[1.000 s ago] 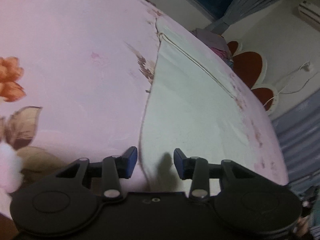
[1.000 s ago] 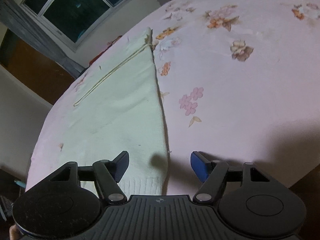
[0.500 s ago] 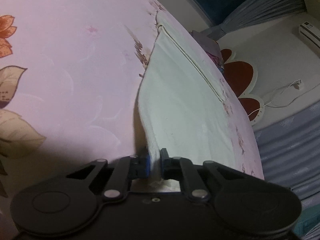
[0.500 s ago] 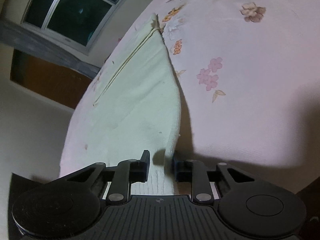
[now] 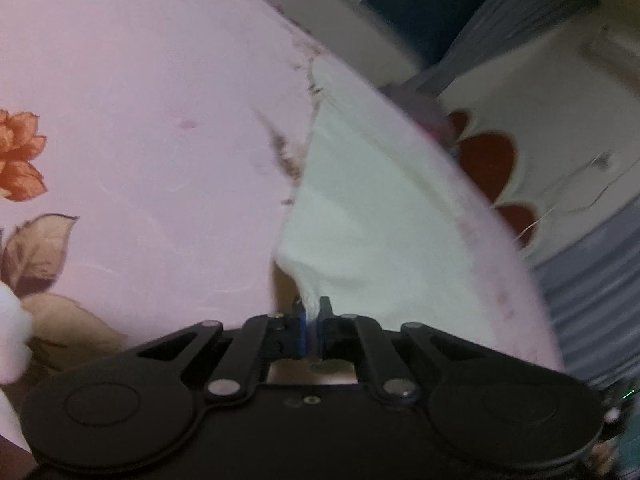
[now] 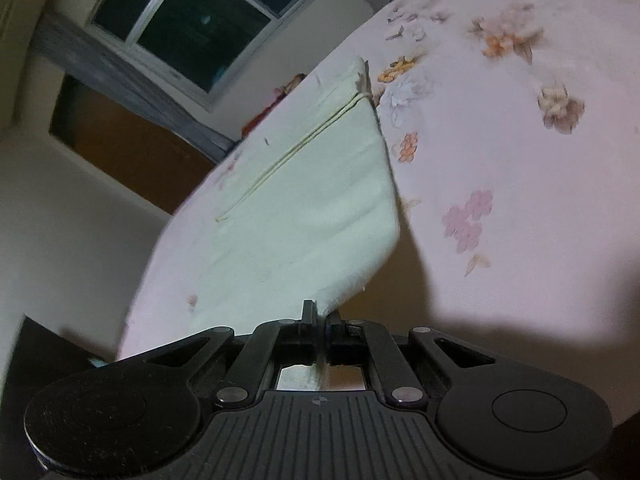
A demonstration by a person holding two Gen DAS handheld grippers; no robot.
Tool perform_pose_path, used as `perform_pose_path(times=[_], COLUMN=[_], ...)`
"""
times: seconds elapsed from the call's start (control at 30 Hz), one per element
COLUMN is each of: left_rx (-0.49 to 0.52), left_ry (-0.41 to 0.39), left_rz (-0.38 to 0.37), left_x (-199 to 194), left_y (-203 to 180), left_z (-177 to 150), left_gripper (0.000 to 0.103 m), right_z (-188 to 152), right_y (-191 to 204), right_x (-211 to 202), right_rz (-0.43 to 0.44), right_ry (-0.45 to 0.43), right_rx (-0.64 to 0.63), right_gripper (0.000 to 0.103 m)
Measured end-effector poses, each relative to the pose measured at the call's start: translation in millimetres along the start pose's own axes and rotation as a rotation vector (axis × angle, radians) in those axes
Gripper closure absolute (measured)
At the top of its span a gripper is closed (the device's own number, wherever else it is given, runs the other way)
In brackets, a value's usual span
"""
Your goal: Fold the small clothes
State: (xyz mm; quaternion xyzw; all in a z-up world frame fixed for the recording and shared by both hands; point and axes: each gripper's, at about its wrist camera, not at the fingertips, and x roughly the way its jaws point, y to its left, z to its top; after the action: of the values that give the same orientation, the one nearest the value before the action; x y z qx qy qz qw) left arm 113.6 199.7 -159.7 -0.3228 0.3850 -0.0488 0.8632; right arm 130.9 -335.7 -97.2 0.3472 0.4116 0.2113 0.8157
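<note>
Garment corners pinched by left gripper, right gripper.

Pale cream garment w/ a raised seam line across its far part. Far end lies flat on the pink floral bed sheet; near edge is lifted off it, pinched at both near corners, cloth sagging btw them.

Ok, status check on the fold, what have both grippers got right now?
Left gripper shut on pale garment, near corner. Right gripper shut on the other near corner. Near edge lifted off the floral bedsheet. Nothing blocking.
</note>
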Motion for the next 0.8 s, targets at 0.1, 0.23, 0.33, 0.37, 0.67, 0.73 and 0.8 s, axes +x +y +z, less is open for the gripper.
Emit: perform_pose_path(times=[0.1, 0.23, 0.33, 0.37, 0.67, 0.73, 0.8], left_rx=[-0.036, -0.039, -0.035, -0.030, -0.017, -0.008, -0.012], left_ry=[-0.019, -0.097, -0.154, -0.169, -0.225, -0.212, -0.191], left_rz=[-0.025, -0.083, -0.133, -0.145, -0.213, -0.204, -0.191], left_x=[-2, -14, -17, -16, 51, 83, 112], left_y=[0, -13, -27, -33, -82, -91, -90], left_z=[3, 24, 55, 65, 178, 206, 228], left_gripper=[0.098, 0.098, 0.098, 0.098, 0.098, 0.098, 0.098], right_z=[2, 22, 48, 58, 177, 200, 227], right_y=[0, 10, 31, 39, 63, 59, 53], right_x=[12, 2, 1, 3, 68, 85, 115], right_rz=[-0.057, 0.021, 0.052, 0.054, 0.056, 0.043, 0.007], right_ry=[0.051, -0.033, -0.095, -0.111, -0.205, -0.200, -0.184], right_rx=[-0.034, -0.023, -0.053, -0.068, 0.001, 0.034, 0.055], right_gripper=[0.101, 0.101, 0.101, 0.101, 0.100, 0.100, 0.100])
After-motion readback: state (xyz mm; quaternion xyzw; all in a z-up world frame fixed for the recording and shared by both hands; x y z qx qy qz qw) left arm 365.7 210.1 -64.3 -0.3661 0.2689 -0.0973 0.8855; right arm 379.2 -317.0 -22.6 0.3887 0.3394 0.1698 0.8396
